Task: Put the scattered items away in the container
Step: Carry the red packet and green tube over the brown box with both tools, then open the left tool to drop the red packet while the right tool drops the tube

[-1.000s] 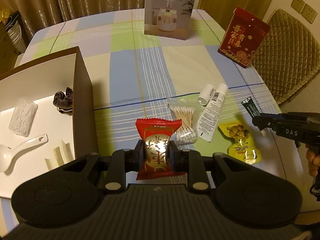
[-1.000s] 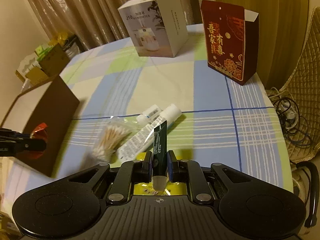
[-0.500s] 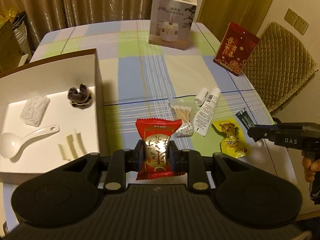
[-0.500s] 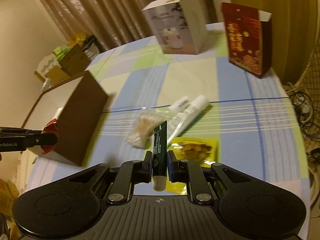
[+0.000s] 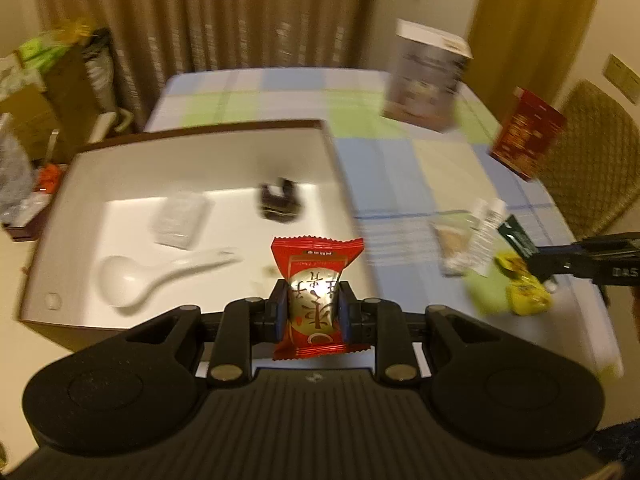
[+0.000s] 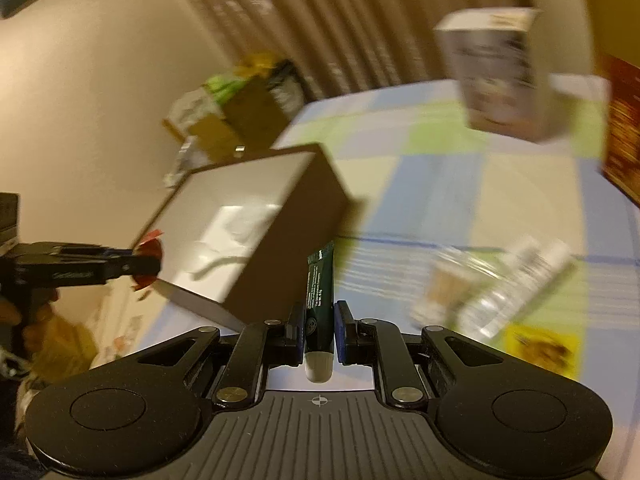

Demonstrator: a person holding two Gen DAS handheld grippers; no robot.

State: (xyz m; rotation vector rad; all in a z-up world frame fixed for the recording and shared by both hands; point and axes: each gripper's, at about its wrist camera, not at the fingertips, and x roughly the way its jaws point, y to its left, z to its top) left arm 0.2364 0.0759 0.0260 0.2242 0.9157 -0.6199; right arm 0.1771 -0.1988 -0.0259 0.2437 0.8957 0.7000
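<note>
My left gripper (image 5: 313, 310) is shut on a red snack packet (image 5: 314, 296) and holds it above the near edge of the open brown box (image 5: 200, 136). The box holds a white spoon (image 5: 152, 276), a clear packet (image 5: 180, 220) and a dark scrunchie (image 5: 278, 200). My right gripper (image 6: 319, 328) is shut on a dark green tube (image 6: 319, 296), to the right of the box (image 6: 296, 216). On the cloth lie a cotton swab bag (image 5: 450, 244), a white tube (image 5: 486, 234) and a yellow snack pouch (image 5: 524, 284). Both views are blurred.
A white humidifier carton (image 5: 426, 84) and a red gift box (image 5: 526, 134) stand at the far right of the checked tablecloth (image 5: 400, 168). A padded chair (image 5: 592, 152) is beyond the table's right edge. Bags and boxes (image 5: 48, 92) crowd the floor at left.
My left gripper has swung left with the red packet, from over the cloth to over the box. My right gripper has turned left towards the box with the green tube.
</note>
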